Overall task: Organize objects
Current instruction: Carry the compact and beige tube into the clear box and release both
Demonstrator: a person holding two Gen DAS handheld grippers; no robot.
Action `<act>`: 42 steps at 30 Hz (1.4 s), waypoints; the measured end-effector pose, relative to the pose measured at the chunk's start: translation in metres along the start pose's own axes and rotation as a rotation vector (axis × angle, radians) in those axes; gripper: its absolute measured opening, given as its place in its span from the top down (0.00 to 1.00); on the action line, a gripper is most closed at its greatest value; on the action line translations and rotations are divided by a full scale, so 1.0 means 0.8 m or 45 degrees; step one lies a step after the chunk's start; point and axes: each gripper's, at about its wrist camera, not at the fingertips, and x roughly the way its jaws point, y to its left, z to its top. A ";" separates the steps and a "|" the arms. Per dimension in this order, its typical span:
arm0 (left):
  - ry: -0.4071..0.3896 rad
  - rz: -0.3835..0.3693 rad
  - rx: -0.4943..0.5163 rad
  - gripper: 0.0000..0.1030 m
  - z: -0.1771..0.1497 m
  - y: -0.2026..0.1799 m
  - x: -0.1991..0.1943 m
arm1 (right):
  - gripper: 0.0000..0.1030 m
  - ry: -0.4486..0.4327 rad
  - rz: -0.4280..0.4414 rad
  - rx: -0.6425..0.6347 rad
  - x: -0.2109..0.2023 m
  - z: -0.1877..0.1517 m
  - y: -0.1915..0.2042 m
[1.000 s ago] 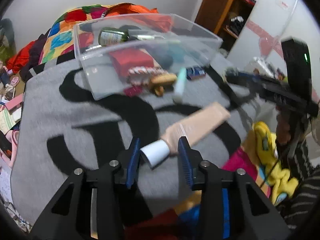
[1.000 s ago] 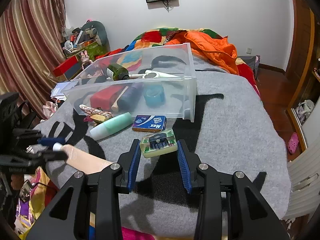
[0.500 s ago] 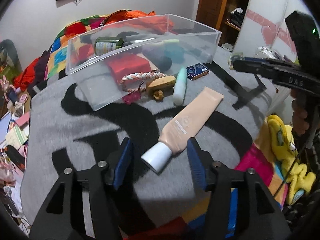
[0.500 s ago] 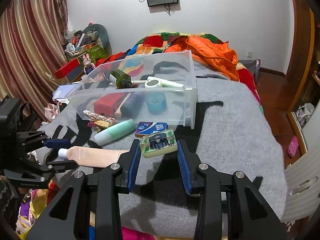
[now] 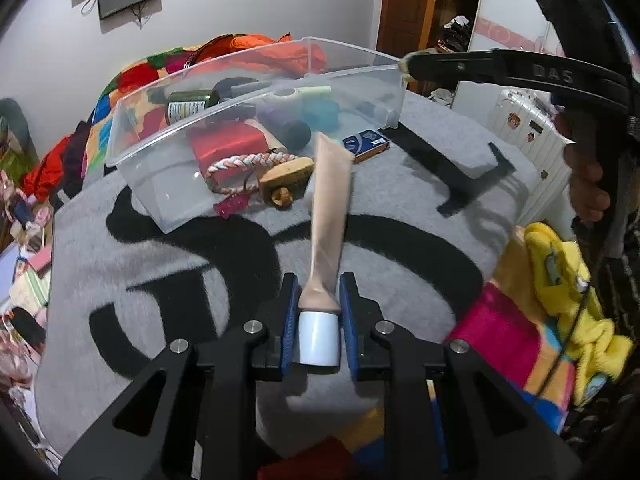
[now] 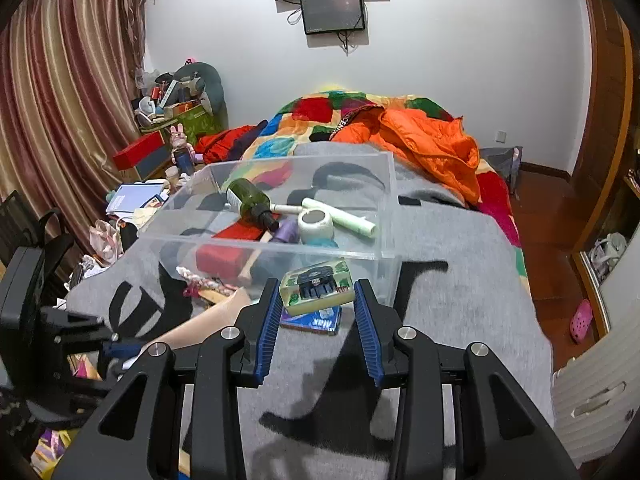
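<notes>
On one grey blanket (image 5: pixel 400 216), the left gripper (image 5: pixel 319 312) is closing on one beige tube (image 5: pixel 329 204); the right gripper (image 6: pixel 316 304) clamps one soap bar (image 6: pixel 316 286).

Left gripper (image 5: pixel 319 308) closing around something; right gripper (image 6: pixel 316 304) clamped, raised.

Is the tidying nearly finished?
About halfway. Done: a green bottle, red box and white jar lie in the clear bin. In hand: the left claw is closing on a beige tube; the right claw holds a small green packet. Left: a blue box, braided cord and wooden piece on the blanket.
</notes>
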 end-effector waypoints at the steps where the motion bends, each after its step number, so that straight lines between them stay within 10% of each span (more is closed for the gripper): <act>1: -0.002 0.001 -0.013 0.81 -0.001 -0.002 -0.003 | 0.68 -0.003 -0.001 -0.002 0.001 0.002 0.001; 19: -0.205 0.065 -0.117 0.81 0.028 0.004 -0.068 | 0.68 -0.057 -0.012 -0.002 0.007 0.035 0.002; 42: -0.169 0.129 -0.207 0.81 0.128 0.070 -0.034 | 0.68 0.064 -0.004 0.026 0.081 0.056 -0.004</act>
